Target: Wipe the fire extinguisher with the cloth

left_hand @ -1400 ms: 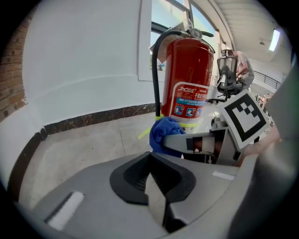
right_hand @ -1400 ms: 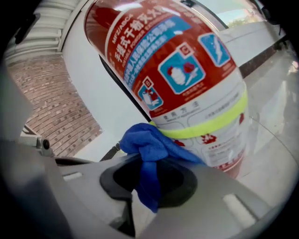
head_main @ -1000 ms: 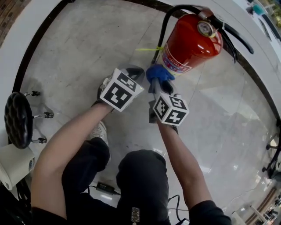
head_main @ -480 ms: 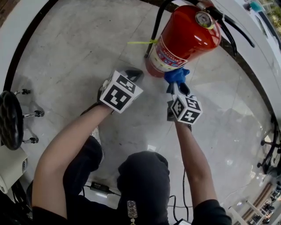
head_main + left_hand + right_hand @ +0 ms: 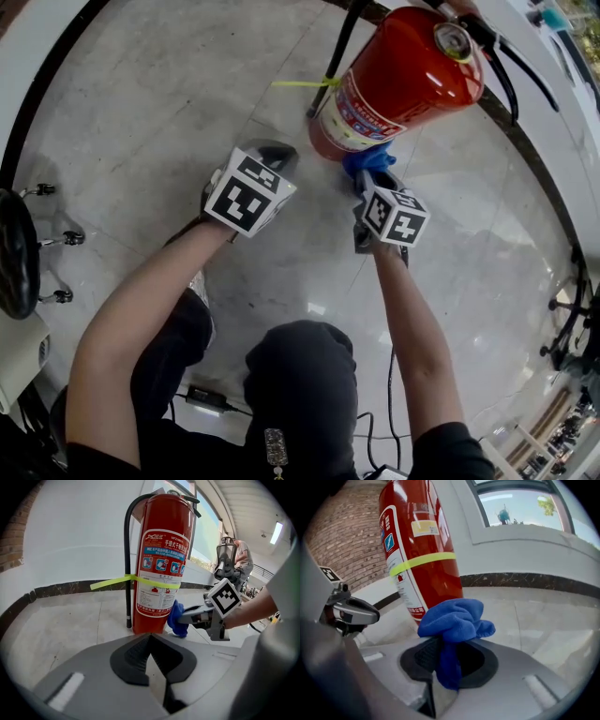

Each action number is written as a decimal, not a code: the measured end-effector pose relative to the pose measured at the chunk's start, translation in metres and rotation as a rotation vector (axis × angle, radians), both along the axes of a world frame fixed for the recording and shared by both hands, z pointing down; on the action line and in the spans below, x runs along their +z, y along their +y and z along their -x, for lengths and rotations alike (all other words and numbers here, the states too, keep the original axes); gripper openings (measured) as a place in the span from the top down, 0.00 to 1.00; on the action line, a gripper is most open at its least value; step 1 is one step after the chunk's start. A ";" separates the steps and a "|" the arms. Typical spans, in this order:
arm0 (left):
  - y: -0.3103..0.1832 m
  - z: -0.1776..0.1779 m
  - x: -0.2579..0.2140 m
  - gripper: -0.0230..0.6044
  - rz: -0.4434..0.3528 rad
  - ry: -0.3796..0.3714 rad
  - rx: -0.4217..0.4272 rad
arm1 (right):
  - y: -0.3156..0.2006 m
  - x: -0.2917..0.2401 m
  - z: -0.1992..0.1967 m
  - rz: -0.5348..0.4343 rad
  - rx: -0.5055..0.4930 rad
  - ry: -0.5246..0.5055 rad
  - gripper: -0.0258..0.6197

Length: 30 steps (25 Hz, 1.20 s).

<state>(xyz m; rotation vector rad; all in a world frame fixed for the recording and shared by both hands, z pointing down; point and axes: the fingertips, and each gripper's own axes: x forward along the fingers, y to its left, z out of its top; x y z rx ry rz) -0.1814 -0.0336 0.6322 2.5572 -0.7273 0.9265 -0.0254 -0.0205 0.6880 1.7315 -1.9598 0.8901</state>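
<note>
The right claw [image 5: 373,176] has swung its blue cloth [image 5: 367,159] across the fire extinguisher [image 5: 403,80], from the label side to the lower right near the base; the left claw [image 5: 270,155] has hardly shifted. The right claw is clamped on the bunched cloth; the left claw is closed on nothing, just left of the base above the floor [image 5: 169,112]. The extinguisher stands upright on the floor by a white wall. Good wiping would likely mean firm pressure and overlapping strokes up the red body, easing round the yellow strap [image 5: 136,579] and black hose [image 5: 126,564]. The handle is cut off in the head view; the back is unseen; whether the cloth actually presses is hard to tell.
</note>
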 end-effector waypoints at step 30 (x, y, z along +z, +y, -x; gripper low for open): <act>-0.055 0.059 0.023 0.96 0.061 0.071 -0.108 | -0.106 0.002 0.133 -0.155 0.420 -0.475 0.82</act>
